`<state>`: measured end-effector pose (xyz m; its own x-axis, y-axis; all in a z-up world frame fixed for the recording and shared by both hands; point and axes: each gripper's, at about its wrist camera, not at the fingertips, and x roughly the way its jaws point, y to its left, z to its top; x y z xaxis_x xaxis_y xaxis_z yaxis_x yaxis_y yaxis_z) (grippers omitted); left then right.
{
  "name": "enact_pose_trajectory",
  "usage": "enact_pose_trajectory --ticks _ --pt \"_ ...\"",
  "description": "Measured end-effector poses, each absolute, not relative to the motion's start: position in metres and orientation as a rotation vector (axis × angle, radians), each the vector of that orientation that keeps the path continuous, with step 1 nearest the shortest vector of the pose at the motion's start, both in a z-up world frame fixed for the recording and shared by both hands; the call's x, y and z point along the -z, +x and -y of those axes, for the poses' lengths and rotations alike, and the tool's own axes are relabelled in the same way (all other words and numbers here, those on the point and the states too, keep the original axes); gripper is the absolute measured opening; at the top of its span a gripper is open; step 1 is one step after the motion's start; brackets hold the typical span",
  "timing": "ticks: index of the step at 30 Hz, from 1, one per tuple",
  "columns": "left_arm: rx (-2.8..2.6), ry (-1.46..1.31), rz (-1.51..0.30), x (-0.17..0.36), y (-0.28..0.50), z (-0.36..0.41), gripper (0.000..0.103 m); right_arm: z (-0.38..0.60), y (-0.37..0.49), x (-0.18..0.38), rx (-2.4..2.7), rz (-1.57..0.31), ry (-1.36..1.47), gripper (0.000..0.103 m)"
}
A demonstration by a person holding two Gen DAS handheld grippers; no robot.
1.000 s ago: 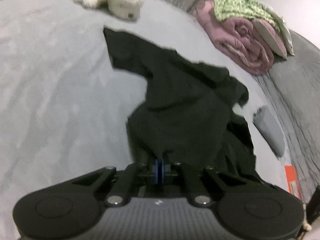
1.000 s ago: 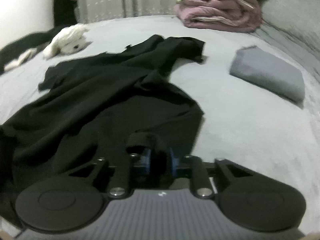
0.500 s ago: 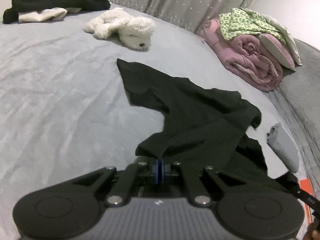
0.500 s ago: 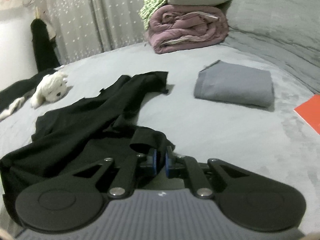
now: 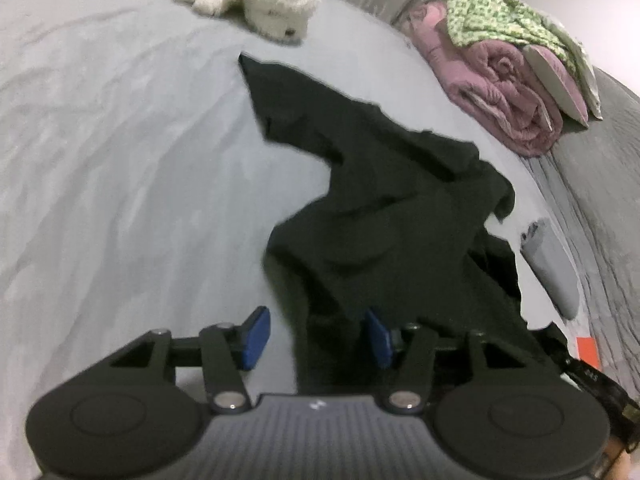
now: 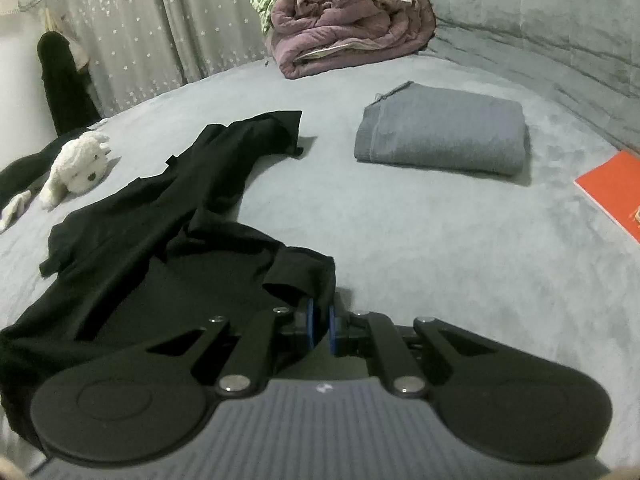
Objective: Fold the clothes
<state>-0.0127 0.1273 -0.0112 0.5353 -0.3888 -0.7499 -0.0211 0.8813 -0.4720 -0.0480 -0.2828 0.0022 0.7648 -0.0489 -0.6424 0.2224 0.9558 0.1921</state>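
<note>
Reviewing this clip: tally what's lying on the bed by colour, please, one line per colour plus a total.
Black: 2, the black garment being folded and a dark heap at the far left edge
Grey: 1, folded grey cloth
White: 1, plush toy
Pink: 1, rolled quilt
Green: 1, patterned cloth on the quilt
Orange: 1, flat booklet
Total: 7

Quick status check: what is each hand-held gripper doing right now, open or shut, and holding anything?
Left hand-held gripper: open, jaws just opened, black garment lying loose between them.
Right hand-held gripper: shut on the black garment's edge.
</note>
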Motion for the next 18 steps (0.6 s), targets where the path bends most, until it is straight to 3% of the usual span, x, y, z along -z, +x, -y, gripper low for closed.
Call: enact_pose_trajectory --ticks 18 --pt "0.351 -0.473 -1.082 0.024 -0.03 -0.143 0.059 0.31 -0.063 0.015 0.112 -0.807 0.338 0.01"
